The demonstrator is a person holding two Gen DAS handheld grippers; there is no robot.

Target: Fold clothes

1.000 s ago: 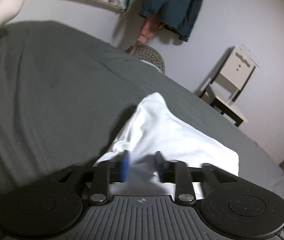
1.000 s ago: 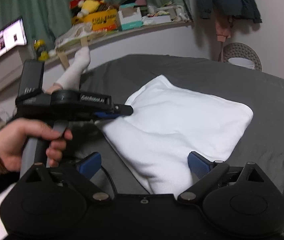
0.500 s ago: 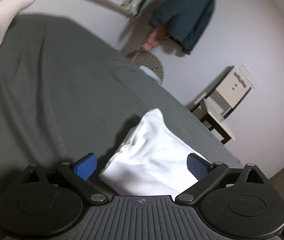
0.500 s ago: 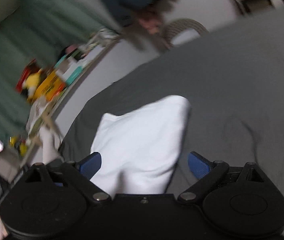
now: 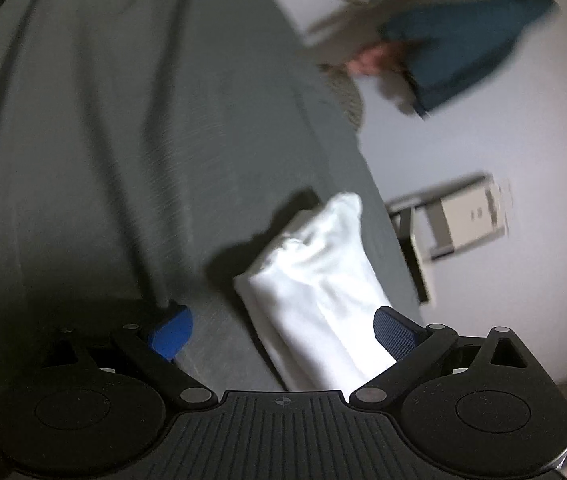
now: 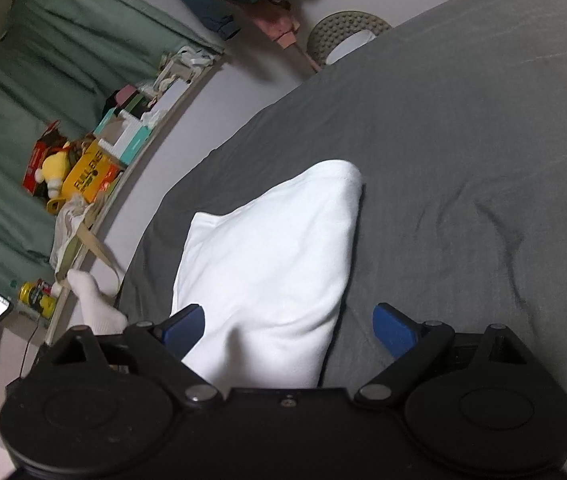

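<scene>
A folded white garment [image 6: 271, 264] lies on the dark grey bed sheet [image 6: 463, 128]. In the right wrist view it spreads out ahead of my right gripper [image 6: 289, 328], whose blue pads stand wide apart with the near edge of the cloth between them, not pinched. The left wrist view is blurred and tilted: the white garment [image 5: 315, 292] appears as a thick folded stack on the bed sheet [image 5: 123, 140], running between the spread fingers of my left gripper [image 5: 283, 330], nearer the right pad. Both grippers are open.
A cluttered shelf [image 6: 131, 132] runs along the wall by the green curtain [image 6: 43, 60]. A socked foot [image 6: 95, 308] rests at the bed's edge. A dark jacket [image 5: 463, 40] hangs on the wall, with a woven basket [image 6: 343, 36] below it and a small chair [image 5: 455, 224] beside the bed.
My left gripper let go of the white garment, opened and swung round. The right gripper rolled sideways and moved in over the cloth. The garment now lies folded smaller.
</scene>
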